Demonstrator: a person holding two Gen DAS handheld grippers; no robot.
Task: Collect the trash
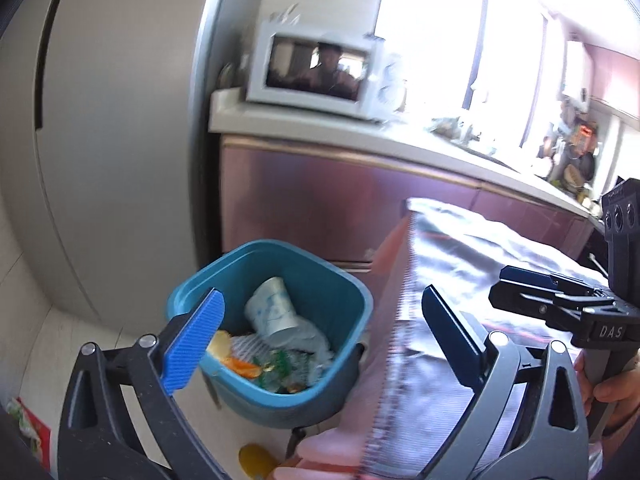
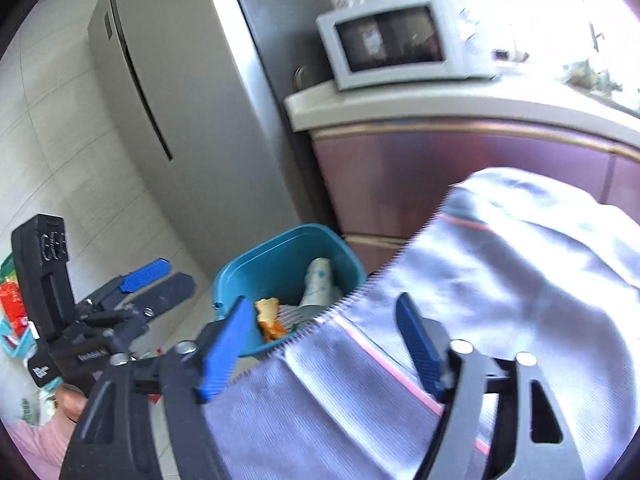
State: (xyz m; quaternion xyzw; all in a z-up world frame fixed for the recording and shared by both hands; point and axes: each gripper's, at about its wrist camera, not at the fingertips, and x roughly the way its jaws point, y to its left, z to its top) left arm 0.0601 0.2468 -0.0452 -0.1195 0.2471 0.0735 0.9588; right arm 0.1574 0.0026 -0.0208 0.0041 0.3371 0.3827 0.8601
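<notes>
A blue trash bin (image 1: 352, 300) stands on the floor by the cabinet. It holds a paper cup (image 1: 272, 312), orange peel (image 1: 240, 366) and wrappers. A silver foil bag (image 1: 460, 248) with a serrated edge hangs blurred to the bin's right. My left gripper (image 1: 322, 304) is open above the bin, with the bag's edge between its fingers and no pad pressing it. In the right wrist view the same bag (image 2: 500, 260) fills the lower right, and my right gripper (image 2: 322, 308) is open around its serrated edge, not pinching it. The bin (image 2: 280, 256) lies just beyond.
A grey fridge (image 1: 100, 140) rises at the left. A white microwave (image 1: 316, 72) sits on the counter above a maroon cabinet (image 1: 320, 200). A yellow object (image 1: 256, 460) and red packaging (image 2: 12, 304) lie on the floor. A hand (image 1: 612, 392) grips the right tool.
</notes>
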